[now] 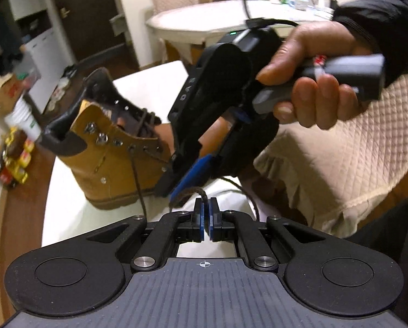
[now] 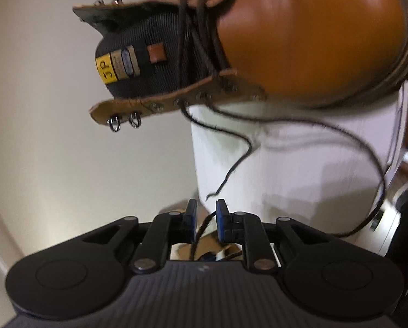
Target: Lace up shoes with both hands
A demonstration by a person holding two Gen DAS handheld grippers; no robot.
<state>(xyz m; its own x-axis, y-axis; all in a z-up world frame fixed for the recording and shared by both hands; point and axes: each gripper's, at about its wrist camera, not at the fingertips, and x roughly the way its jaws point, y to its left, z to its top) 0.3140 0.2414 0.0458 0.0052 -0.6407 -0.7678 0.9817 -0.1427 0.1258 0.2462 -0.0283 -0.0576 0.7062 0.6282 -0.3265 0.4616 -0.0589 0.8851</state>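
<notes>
Left wrist view: left gripper (image 1: 206,205) jaws nearly together, pinching dark lace (image 1: 188,192) at tips. Tan boot (image 1: 105,150) on white cloth (image 1: 75,207), ahead and left. Right gripper (image 1: 173,188) just beyond, held by hand (image 1: 310,82), angled down beside boot. Right wrist view: right gripper (image 2: 206,213) jaws narrowly apart, lace (image 2: 201,229) passing between, grip unclear. Boot (image 2: 231,49) above, loose lace ends trailing over cloth (image 2: 285,164).
</notes>
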